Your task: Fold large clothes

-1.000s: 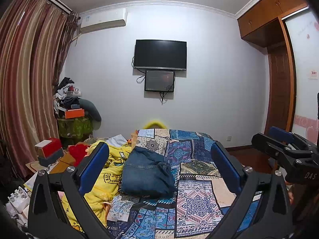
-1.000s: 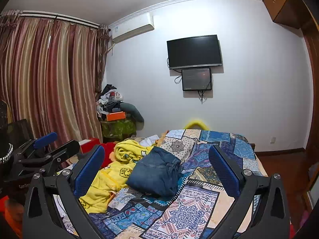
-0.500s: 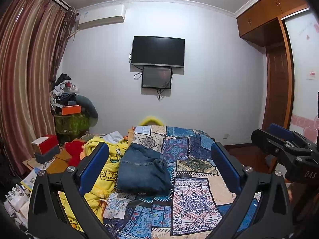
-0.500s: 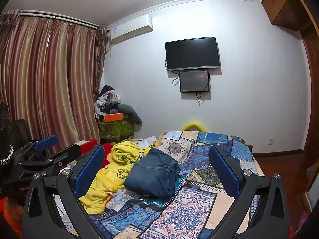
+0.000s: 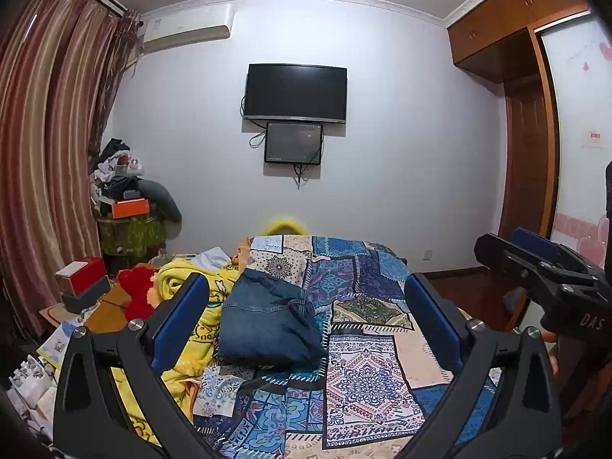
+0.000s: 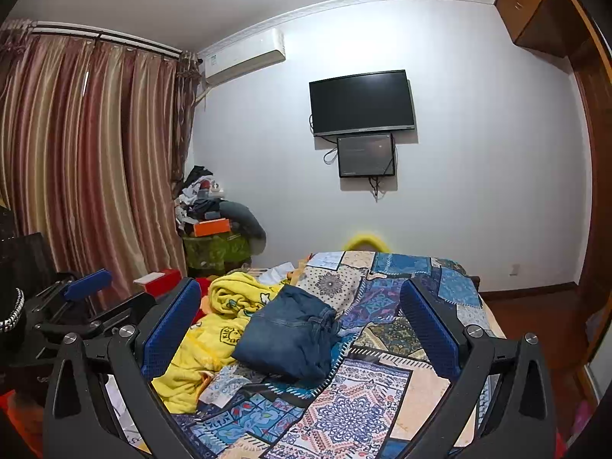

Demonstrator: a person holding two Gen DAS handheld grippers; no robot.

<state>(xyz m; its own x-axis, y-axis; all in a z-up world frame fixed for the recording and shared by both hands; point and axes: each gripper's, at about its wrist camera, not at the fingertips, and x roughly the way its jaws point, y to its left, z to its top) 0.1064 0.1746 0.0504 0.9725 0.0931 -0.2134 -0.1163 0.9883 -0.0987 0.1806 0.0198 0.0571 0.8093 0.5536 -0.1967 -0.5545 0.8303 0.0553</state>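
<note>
Jeans (image 5: 267, 323) bundled on quilt (image 5: 367, 367); right gripper (image 5: 535, 256) reads "DAS".

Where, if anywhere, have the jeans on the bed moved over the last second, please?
No. The jeans lie on the same quilt patches beside the yellow blanket; only the camera view drifted slightly.

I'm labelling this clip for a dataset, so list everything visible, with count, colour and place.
Folded blue denim garment: one, blue, on the bedspread.
Patchwork bedspread: one, blue and cream, covering the bed.
Yellow fleece blanket: one, yellow, bunched left of the denim.
Red plush toy: one, red, beside the blanket.
Wall television: one, black, on the far wall.
Small dark screen: one, below the television.
Air conditioner: one, white, high on the wall.
Striped curtains: red-brown, left.
Left hand-held gripper: open, above the bed.
Right hand-held gripper: open, above the bed.
</note>
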